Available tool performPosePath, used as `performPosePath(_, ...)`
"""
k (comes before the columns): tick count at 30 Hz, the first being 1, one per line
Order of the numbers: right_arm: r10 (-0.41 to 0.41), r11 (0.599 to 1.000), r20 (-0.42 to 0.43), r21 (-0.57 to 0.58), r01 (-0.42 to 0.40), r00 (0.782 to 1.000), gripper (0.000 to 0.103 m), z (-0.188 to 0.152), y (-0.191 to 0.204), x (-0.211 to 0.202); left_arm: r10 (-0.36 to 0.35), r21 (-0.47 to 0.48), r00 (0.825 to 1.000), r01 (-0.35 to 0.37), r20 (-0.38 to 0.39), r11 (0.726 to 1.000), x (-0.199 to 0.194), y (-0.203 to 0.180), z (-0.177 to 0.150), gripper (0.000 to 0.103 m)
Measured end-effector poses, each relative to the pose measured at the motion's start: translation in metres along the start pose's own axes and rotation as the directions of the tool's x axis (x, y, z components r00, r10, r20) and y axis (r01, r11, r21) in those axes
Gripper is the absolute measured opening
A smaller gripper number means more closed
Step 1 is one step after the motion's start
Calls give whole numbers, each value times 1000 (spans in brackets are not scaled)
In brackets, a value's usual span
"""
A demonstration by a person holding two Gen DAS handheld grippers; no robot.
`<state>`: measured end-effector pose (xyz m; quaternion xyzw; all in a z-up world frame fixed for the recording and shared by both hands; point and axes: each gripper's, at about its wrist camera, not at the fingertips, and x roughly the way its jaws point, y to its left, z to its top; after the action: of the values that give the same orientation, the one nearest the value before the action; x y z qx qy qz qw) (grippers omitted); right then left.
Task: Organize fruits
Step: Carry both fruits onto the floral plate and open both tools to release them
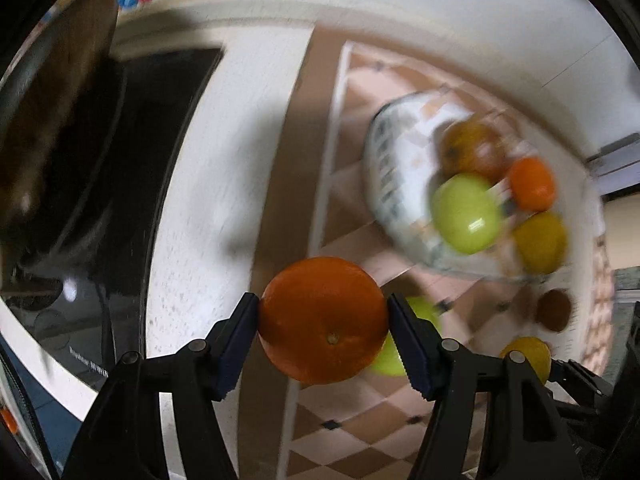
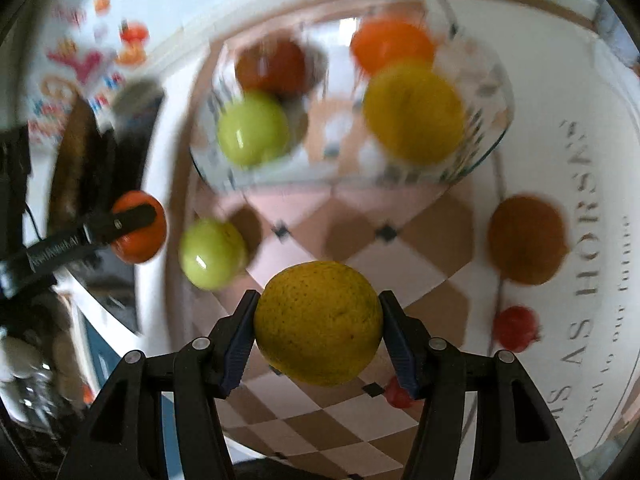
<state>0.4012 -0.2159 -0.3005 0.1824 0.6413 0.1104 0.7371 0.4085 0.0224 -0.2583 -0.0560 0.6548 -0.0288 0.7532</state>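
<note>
1. Clamping a round, glossy orange between its blue ribbed pads, the left gripper holds the fruit clear of the surface; both pads press on the fruit's sides; the stem dimple faces the left wrist camera.
2. Below that orange lies a checked pink, tan and white cloth beside a white speckled worktop; a dark glass hob fills the left of that view.
3. The right gripper is clamped on a large yellow-green citrus fruit with pitted skin; its blue pads touch both flanks.
4. A clear glass bowl stands on the checked cloth beyond both grippers, blurred; inside it sit a green apple, a yellow citrus, a small orange fruit and a reddish-brown fruit.
5. Loose on the cloth, outside the bowl: a second green apple just left of the held citrus; a brown round fruit to the right; two small red fruits lower right, one half hidden behind the right pad.
6. In the right wrist view the left gripper's dark finger crosses its orange at the far left; a white sheet with grey printed lettering lies along the cloth's right edge.
</note>
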Motion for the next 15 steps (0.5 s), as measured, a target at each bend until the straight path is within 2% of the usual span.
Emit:
performPosePath(4,-1,999,110,49,-5,994,62,35,-17,-41,-58,25,997,57,58,998,-32,-23,32,63)
performPosePath(7,-58,995,146,88,46,988,62,68,-38,-47,-53,41,996,50,71,998,-35,-36,53,63)
performPosePath(12,-140,986,105,110,128,985,62,110,-64,-23,-34,49,999,33,26,998,-12,-46,84,63)
performPosePath(15,-167,982,80,103,158,983,62,121,-73,-12,-20,47,1000,21,-10,999,8,-47,95,63)
